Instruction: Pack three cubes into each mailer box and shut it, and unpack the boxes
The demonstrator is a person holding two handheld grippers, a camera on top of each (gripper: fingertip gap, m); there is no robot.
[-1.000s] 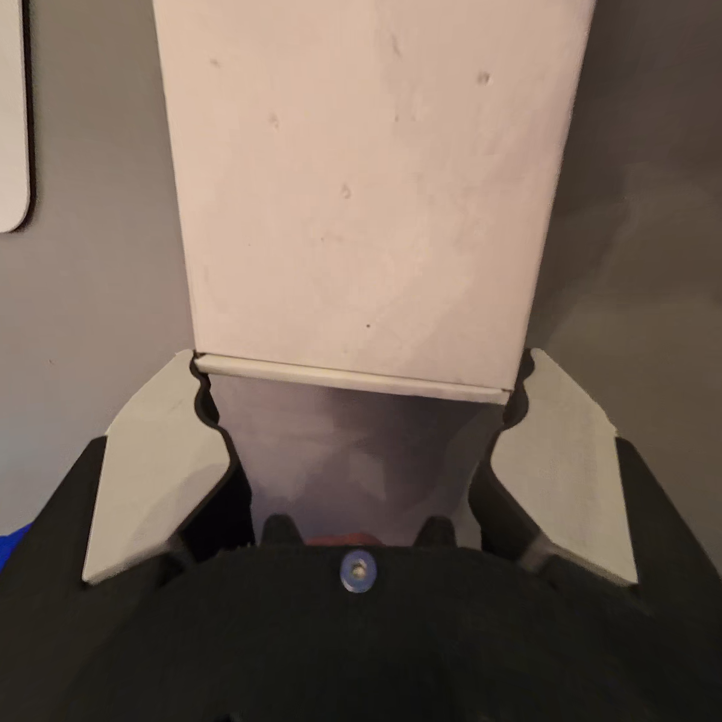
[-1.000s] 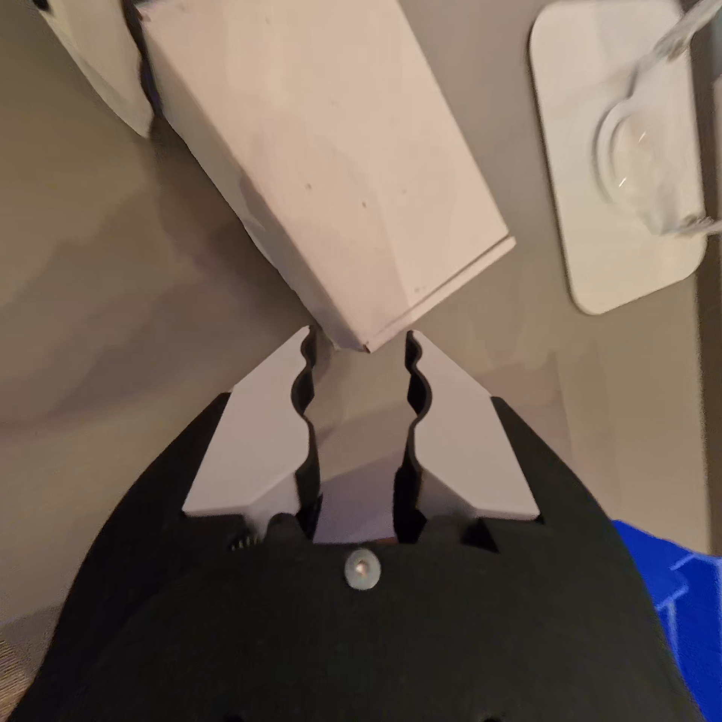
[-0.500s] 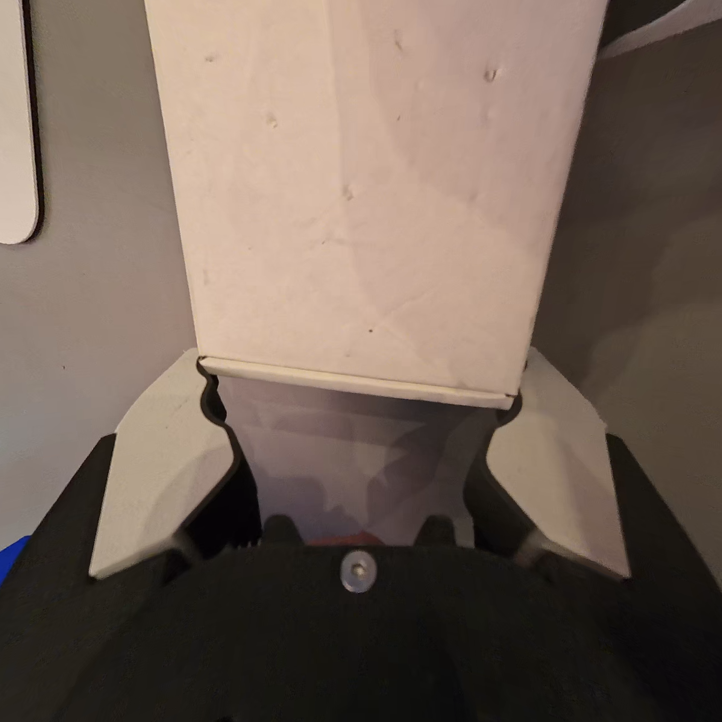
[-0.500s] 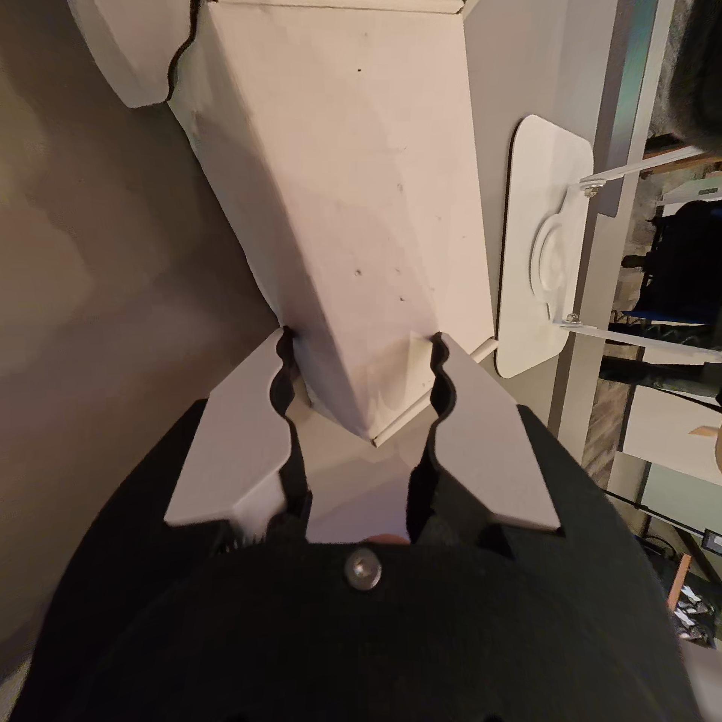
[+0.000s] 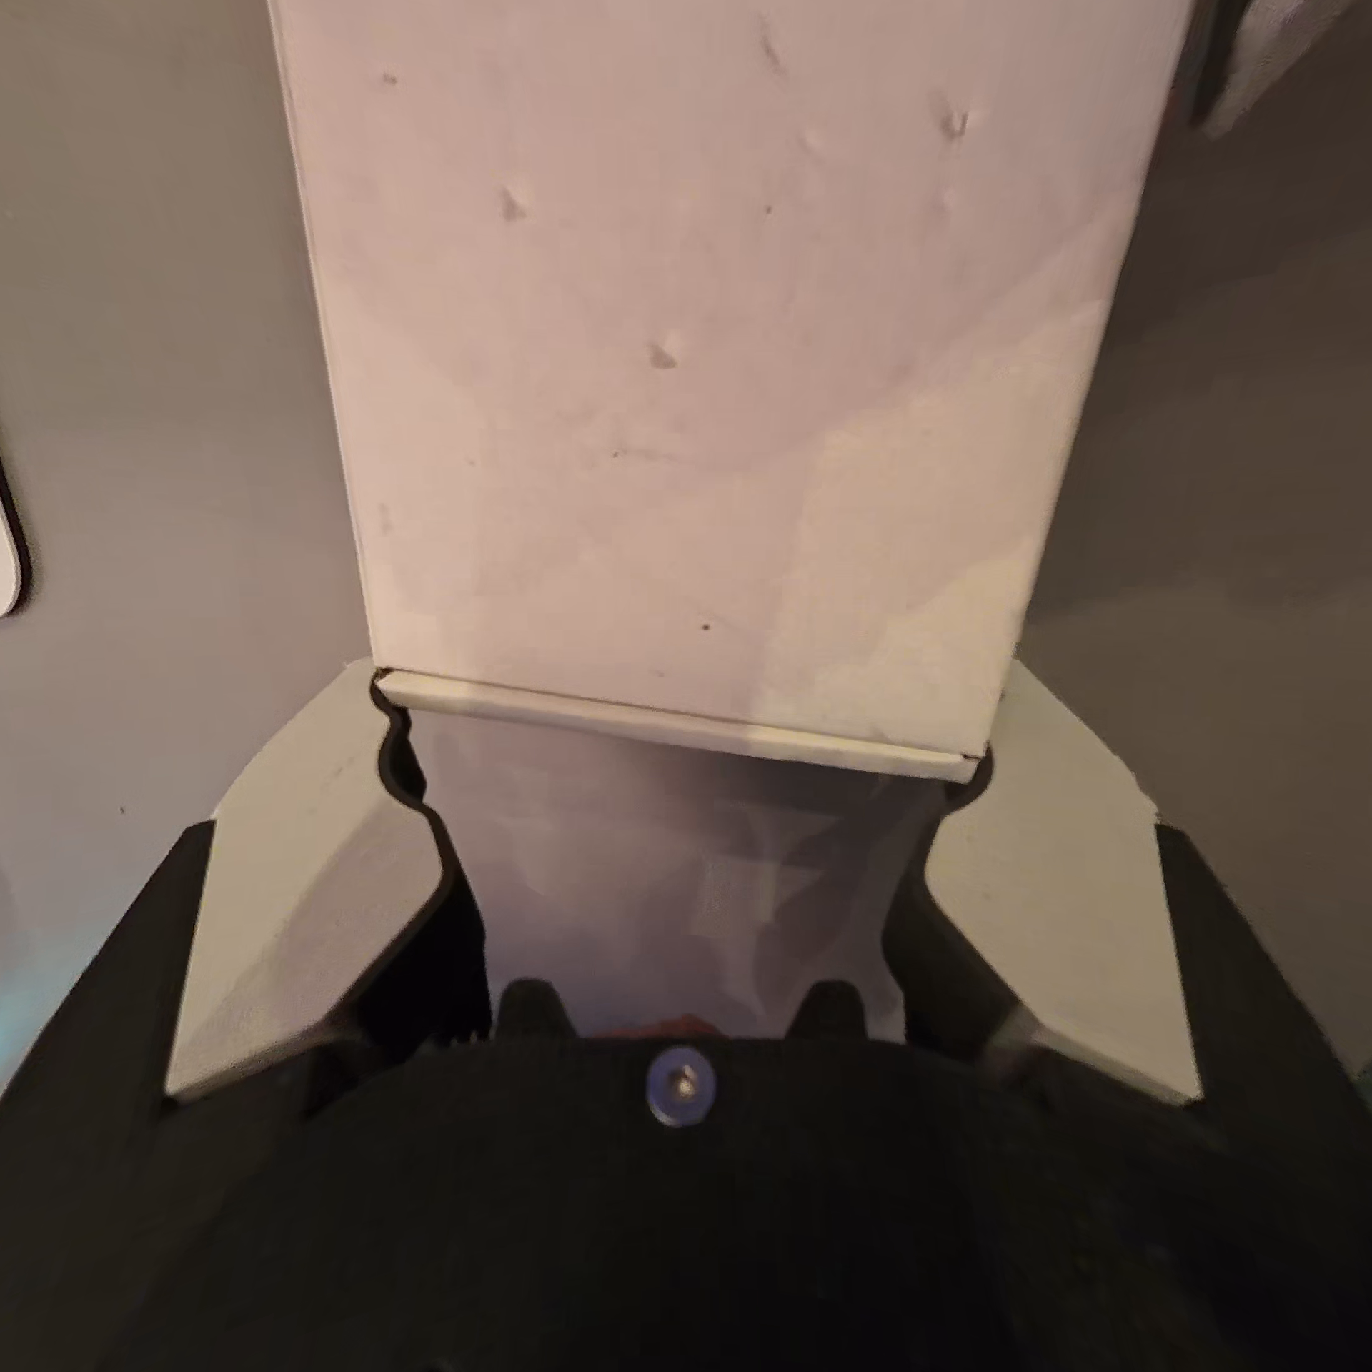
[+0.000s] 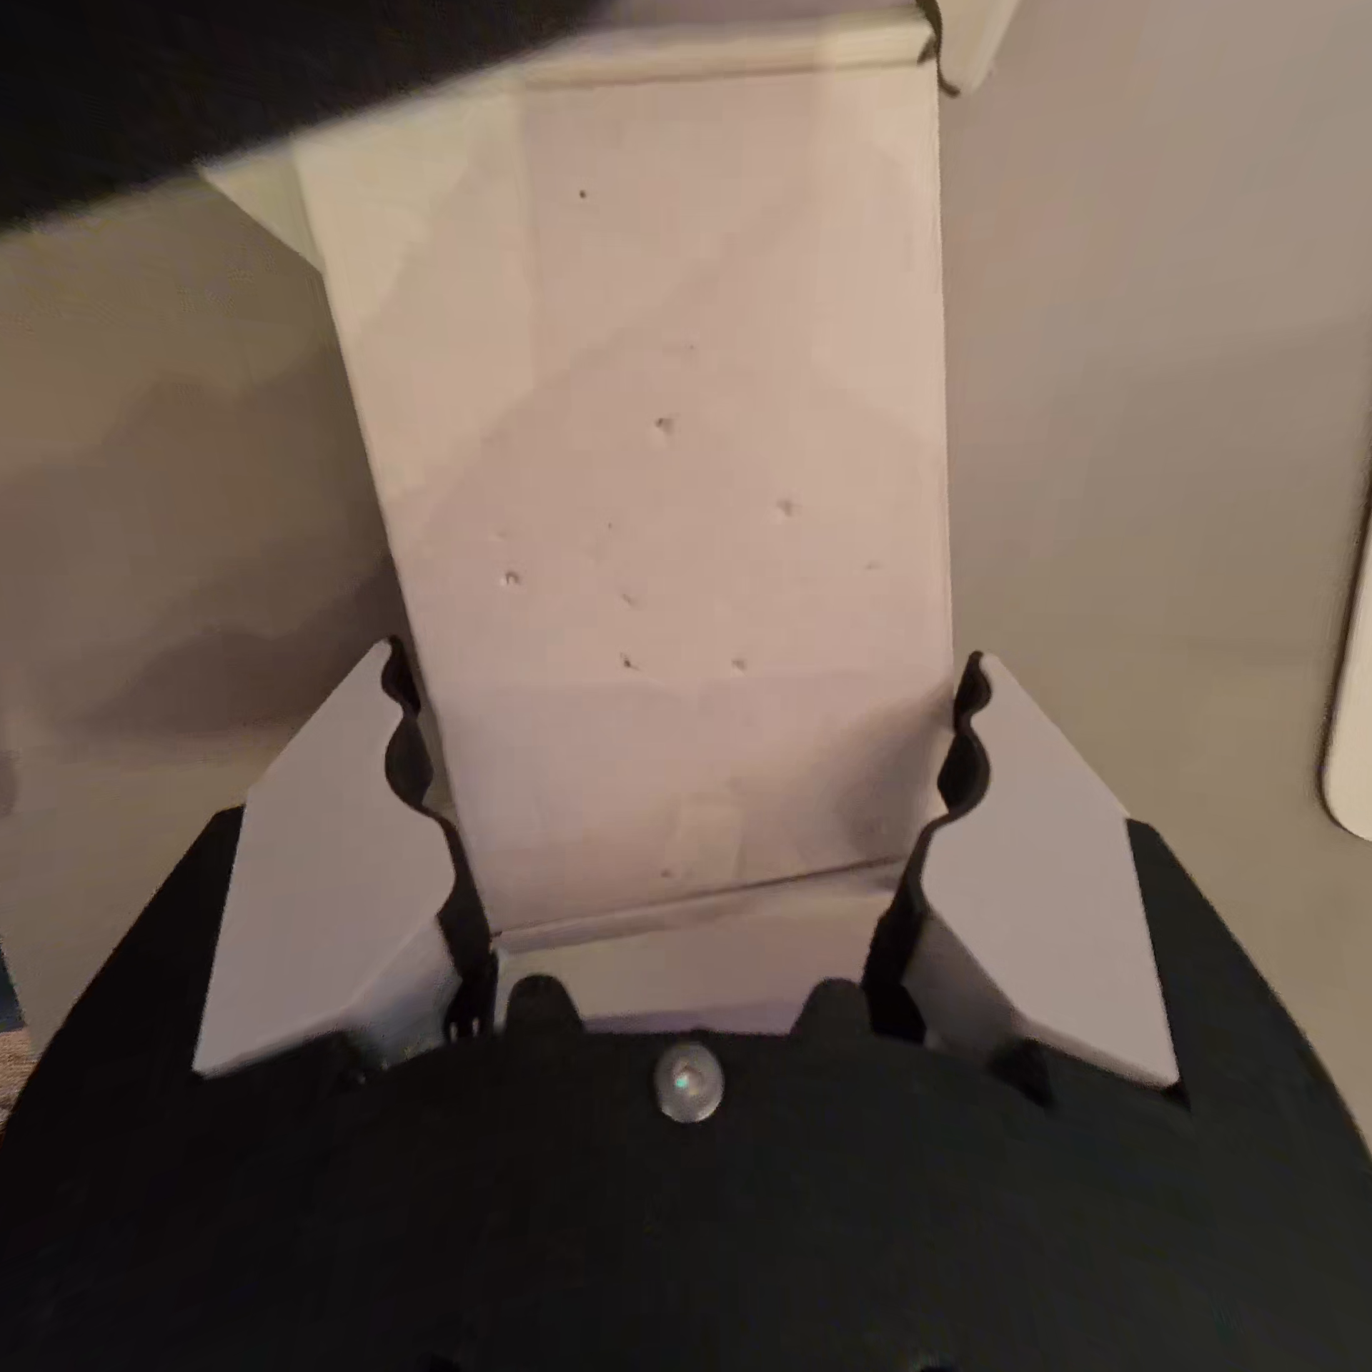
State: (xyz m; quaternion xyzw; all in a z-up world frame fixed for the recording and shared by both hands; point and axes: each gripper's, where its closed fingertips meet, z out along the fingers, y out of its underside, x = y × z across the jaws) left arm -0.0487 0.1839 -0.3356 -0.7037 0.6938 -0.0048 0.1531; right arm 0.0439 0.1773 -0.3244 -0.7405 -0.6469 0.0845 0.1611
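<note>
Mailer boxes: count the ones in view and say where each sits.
1. The white mailer box lies shut on the grey table, each end between the jaws of one gripper. Any other boxes would be outside both views.

A plain grey tabletop [image 5: 148,371] carries a closed white mailer box [image 5: 690,356], lying straight ahead of the left hand-held gripper [image 5: 683,731]. A white rounded plate [image 6: 1347,742] lies to the right of the right hand-held gripper [image 6: 687,687].

The mailer box [image 5: 690,356] is made of matt white cardboard, pitted with small dents. The fingers [image 5: 297,876] are faced in smooth matt pale plastic, edged with black. The tabletop [image 5: 148,371] is seen as smooth, matt grey.
</note>
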